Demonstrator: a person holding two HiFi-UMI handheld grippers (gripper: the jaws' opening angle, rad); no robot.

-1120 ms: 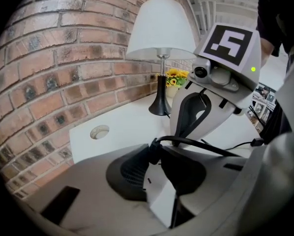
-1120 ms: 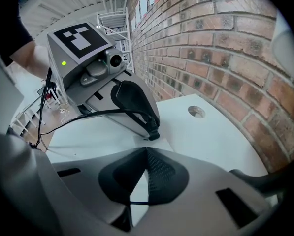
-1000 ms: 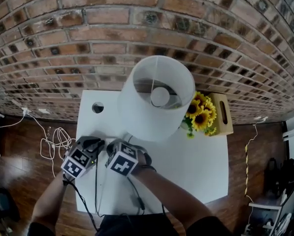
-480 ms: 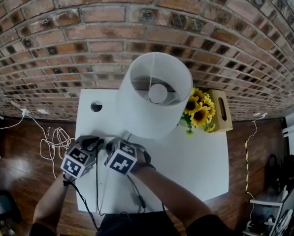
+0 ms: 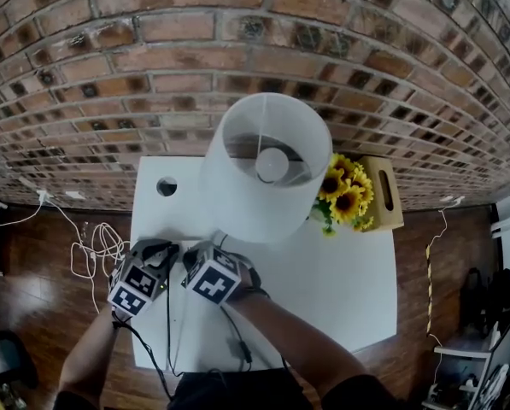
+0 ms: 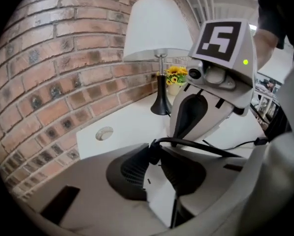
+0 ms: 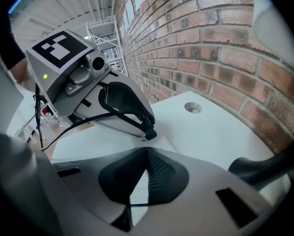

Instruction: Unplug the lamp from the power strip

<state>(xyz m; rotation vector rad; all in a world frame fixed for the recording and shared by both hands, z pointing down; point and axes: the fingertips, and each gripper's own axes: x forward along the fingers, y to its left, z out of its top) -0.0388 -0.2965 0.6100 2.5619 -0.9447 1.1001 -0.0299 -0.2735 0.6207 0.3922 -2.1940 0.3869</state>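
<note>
On the near left part of the white tabletop [image 5: 340,289], the two grippers crowd tip to tip over a white power strip [image 6: 157,200]. In the head view their marker cubes and the person's hands hide the strip altogether. The left gripper [image 6: 153,156] has its jaws narrowed onto the black plug [image 7: 149,132] seated in the strip, and the plug's black cord [image 6: 206,146] arcs away to the right across the strip. The right gripper [image 7: 145,155] sits just right of it with its jaw tips meeting above the strip; whether they pinch any of it cannot be told. Its body blocks most of the right side of the left gripper view. The lamp [image 5: 267,173] stands farther back near the middle of the tabletop, its wide white shade covering its black base [image 6: 160,102] from above. Sunflowers [image 5: 347,195] and a wooden box [image 5: 384,196] stand to its right, and a round cable hole [image 5: 167,186] lies at the far left corner. A brick wall [image 5: 195,58] rises behind, and loose white cables [image 5: 92,246] lie on the floor at the left.
</note>
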